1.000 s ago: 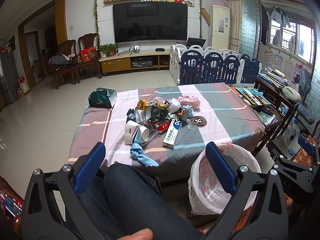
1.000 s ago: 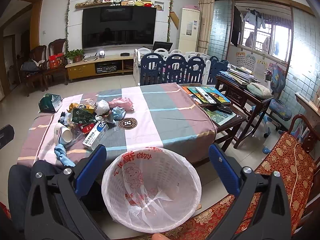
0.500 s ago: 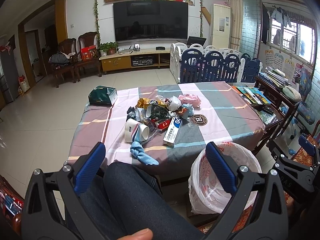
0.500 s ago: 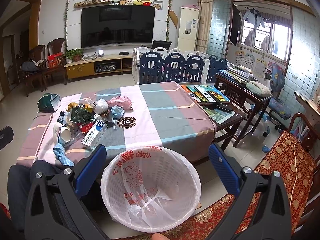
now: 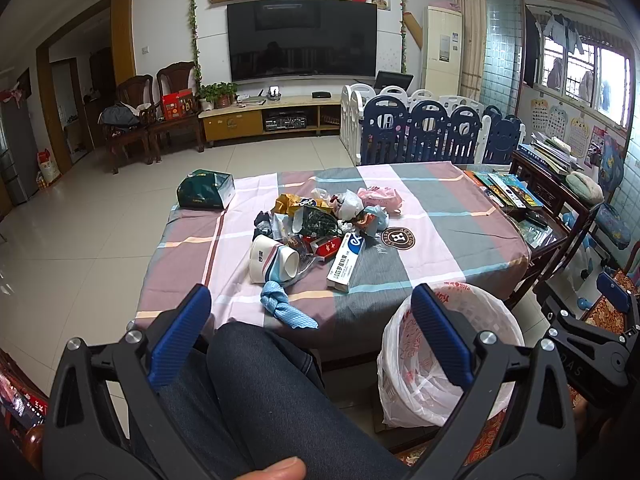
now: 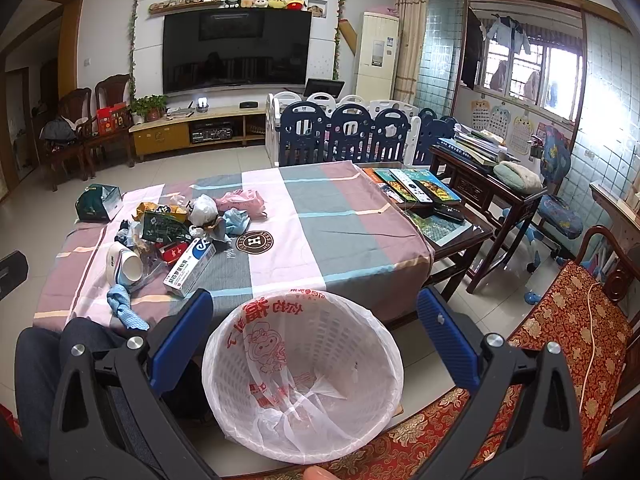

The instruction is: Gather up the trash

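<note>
A heap of trash [image 5: 320,224] lies on the striped tablecloth: wrappers, a white paper cup [image 5: 272,258], a white toothpaste box [image 5: 347,261], a blue crumpled cloth [image 5: 285,307] at the near edge. The heap also shows in the right wrist view [image 6: 176,236]. A white basket lined with a plastic bag [image 6: 302,372] stands on the floor before the table, empty; it also shows in the left wrist view [image 5: 448,356]. My left gripper [image 5: 310,336] is open and empty above the person's knee, short of the table. My right gripper [image 6: 314,332] is open and empty above the basket.
A green tissue box [image 5: 206,189] sits at the table's far left corner. Books and remotes [image 6: 420,192] lie on a side table to the right. A red patterned seat [image 6: 560,332] is at the right. A playpen fence [image 6: 344,136] stands behind the table.
Both grippers have risen slightly, with the table and basket sliding a little lower in view. Both stay open and empty.
</note>
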